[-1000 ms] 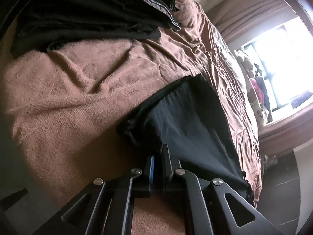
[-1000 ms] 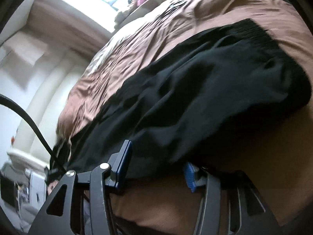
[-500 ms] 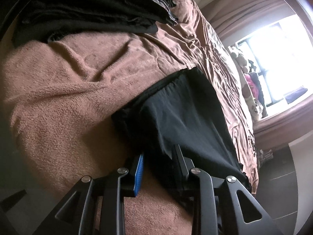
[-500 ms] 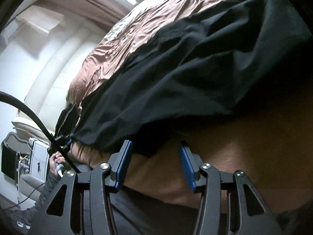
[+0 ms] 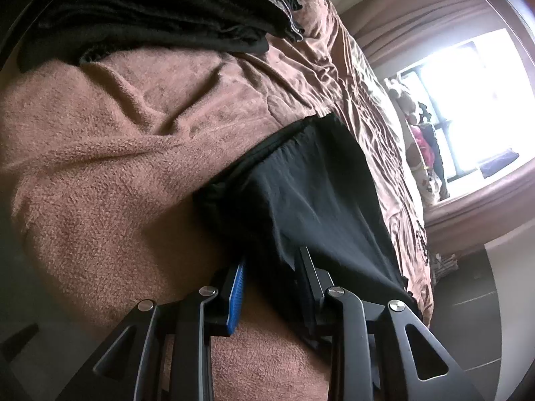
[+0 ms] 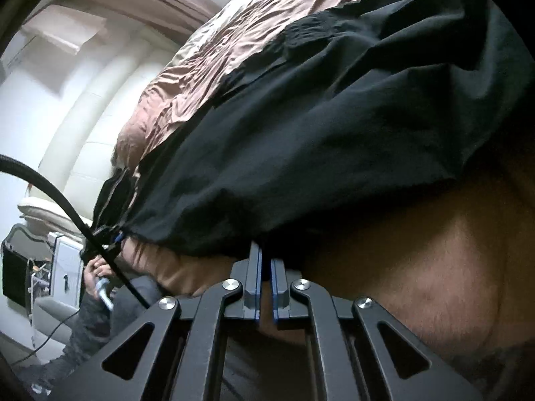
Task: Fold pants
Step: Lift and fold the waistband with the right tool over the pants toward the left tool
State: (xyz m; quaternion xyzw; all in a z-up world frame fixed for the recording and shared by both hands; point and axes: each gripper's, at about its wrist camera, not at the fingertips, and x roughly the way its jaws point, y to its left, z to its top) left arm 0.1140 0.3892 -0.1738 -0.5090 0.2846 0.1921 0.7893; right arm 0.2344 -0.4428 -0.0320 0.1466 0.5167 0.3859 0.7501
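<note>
Right claw [image 6: 264, 260] closed; left claw [image 5: 271, 267] parted

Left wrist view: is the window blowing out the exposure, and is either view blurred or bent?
Left wrist view: the window is blown out white, the black pants lose fold detail, and the blanket stays sharp. Right wrist view: fisheye bends the bed's edge, and the pants read nearly solid black.

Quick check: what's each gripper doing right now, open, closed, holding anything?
Left gripper: jaws apart, with the edge of the black pants lying between them, not pinched.
Right gripper: jaws closed on the hem of the black pants.
</note>
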